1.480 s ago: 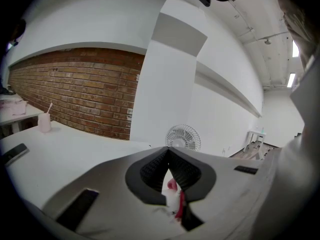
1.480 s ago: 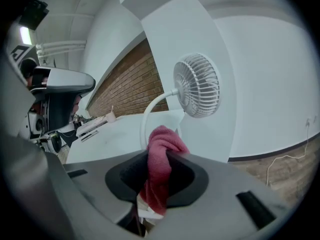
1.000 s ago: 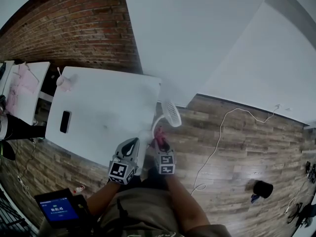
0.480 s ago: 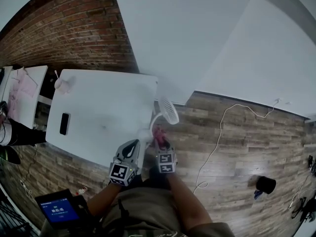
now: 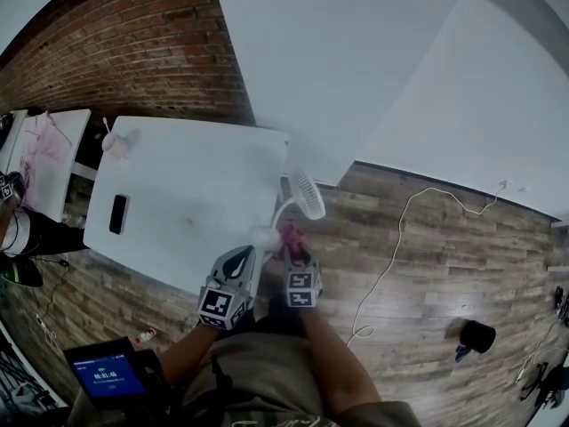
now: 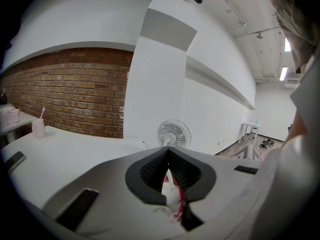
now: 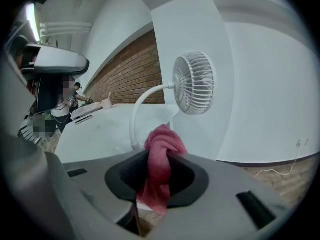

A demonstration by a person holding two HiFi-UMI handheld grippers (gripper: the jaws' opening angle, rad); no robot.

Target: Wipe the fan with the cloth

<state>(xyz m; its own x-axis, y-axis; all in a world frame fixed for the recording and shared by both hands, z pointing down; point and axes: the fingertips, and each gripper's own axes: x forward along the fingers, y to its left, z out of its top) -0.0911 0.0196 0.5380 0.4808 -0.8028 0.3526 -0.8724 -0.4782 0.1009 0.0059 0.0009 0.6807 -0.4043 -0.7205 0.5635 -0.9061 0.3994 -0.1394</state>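
Note:
A small white fan stands at the right edge of the white table (image 5: 178,194), with its round head (image 5: 308,196) on a bent neck and its base (image 5: 264,237) near the front corner. The fan's head (image 7: 194,83) shows close in the right gripper view and farther off (image 6: 174,133) in the left gripper view. My right gripper (image 5: 292,251) is shut on a bunched pink cloth (image 7: 159,159), held just right of the base and below the head. My left gripper (image 5: 248,256) is shut, its tip beside the base; I cannot tell whether it touches it.
On the table lie a black phone (image 5: 117,216) and a pink cup (image 5: 114,142) at the far corner. A second table (image 5: 49,149) stands left. A white cable (image 5: 400,229) and a black object (image 5: 476,336) lie on the wood floor. A white wall runs behind the fan.
Both grippers, the cloth and the fan keep their places; only the head view has shifted slightly.

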